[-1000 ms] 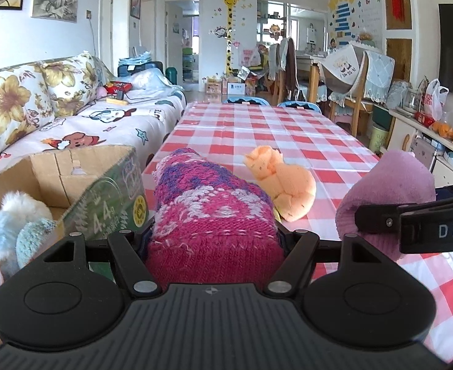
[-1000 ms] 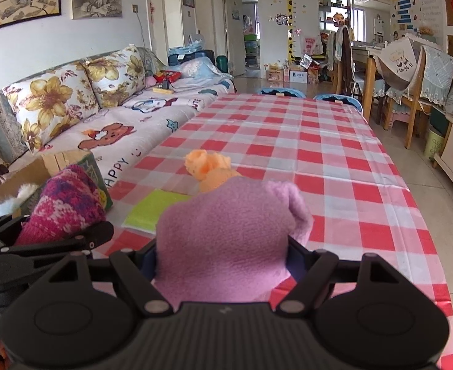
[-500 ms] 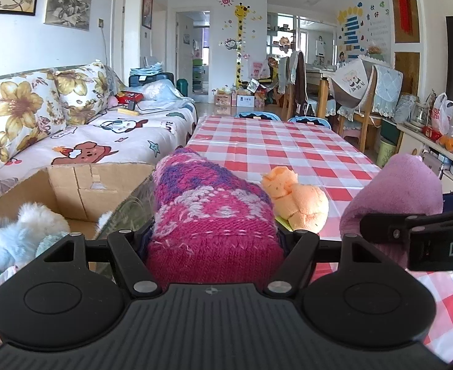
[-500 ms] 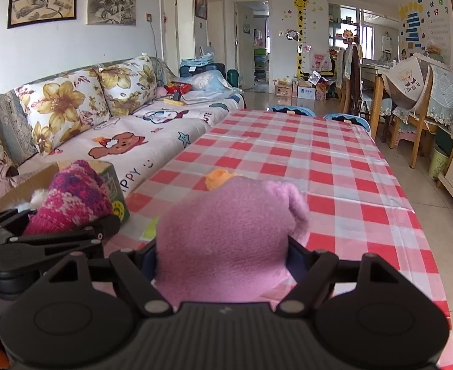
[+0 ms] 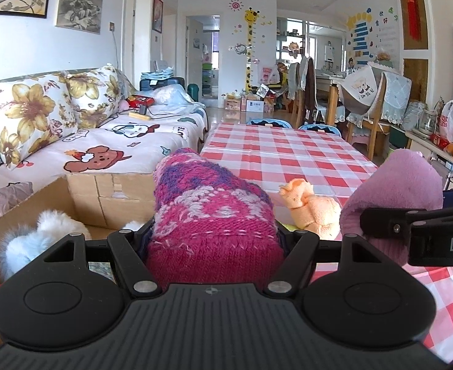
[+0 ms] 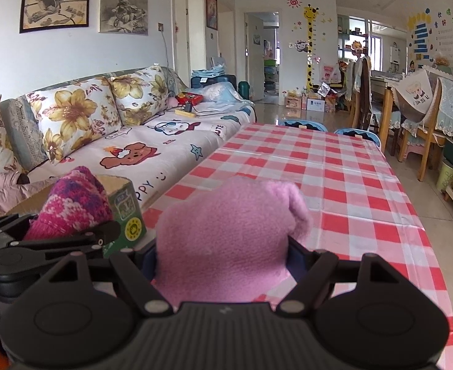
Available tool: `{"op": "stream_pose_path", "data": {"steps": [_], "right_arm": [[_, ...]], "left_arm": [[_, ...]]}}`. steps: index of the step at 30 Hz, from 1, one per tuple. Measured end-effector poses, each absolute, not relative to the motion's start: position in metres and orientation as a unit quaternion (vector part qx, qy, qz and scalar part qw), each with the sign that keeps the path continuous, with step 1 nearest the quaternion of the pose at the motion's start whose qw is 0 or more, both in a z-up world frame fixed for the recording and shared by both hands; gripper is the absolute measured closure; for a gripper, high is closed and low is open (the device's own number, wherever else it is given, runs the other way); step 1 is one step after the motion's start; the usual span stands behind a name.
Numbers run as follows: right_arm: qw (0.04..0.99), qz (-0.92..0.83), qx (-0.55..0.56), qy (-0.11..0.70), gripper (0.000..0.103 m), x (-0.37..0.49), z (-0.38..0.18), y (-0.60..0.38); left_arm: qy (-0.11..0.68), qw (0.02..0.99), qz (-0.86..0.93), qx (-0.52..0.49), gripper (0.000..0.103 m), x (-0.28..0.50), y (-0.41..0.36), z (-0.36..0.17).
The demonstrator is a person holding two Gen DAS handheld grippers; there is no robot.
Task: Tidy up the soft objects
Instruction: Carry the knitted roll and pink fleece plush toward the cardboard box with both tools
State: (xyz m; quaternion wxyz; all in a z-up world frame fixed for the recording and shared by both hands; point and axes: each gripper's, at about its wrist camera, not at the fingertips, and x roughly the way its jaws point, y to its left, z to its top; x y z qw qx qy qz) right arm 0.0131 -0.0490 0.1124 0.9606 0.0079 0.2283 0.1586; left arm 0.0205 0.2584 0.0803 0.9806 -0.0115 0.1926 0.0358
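My left gripper (image 5: 214, 231) is shut on a pink and purple knitted hat (image 5: 208, 206) and holds it over the near right edge of an open cardboard box (image 5: 109, 194). The hat also shows in the right wrist view (image 6: 75, 203). My right gripper (image 6: 223, 246) is shut on a plain lilac fleece hat (image 6: 229, 231), held above the checked table, right of the left gripper. The lilac hat also shows in the left wrist view (image 5: 408, 185). An orange plush toy (image 5: 312, 206) lies on the table between them. White fluffy toys (image 5: 38, 237) sit in the box.
A red and white checked tablecloth (image 6: 334, 178) covers the long table. A sofa (image 6: 152, 148) with flowered cushions runs along the left, behind the box. Chairs (image 6: 417, 123) and a cabinet stand at the far right.
Both grippers have risen and shifted left with their hats. The left gripper now sits over the box edge, and more of the box's inside shows.
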Motion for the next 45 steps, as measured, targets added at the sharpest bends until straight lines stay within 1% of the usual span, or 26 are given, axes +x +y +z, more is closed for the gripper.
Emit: {"op": "stream_pose_path", "data": {"steps": [22,45], "right_arm": [[0.960,0.191,-0.001,0.205,0.025,0.017,0.128,-0.013],[0.955,0.225,0.006,0.191,0.025,0.030,0.138,0.032]], "left_arm": [[0.180,0.980,0.071,-0.055,0.017,0.001,0.282,0.096],[0.180,0.973,0.113,-0.095,0.017,-0.016,0.280,0.104]]}}
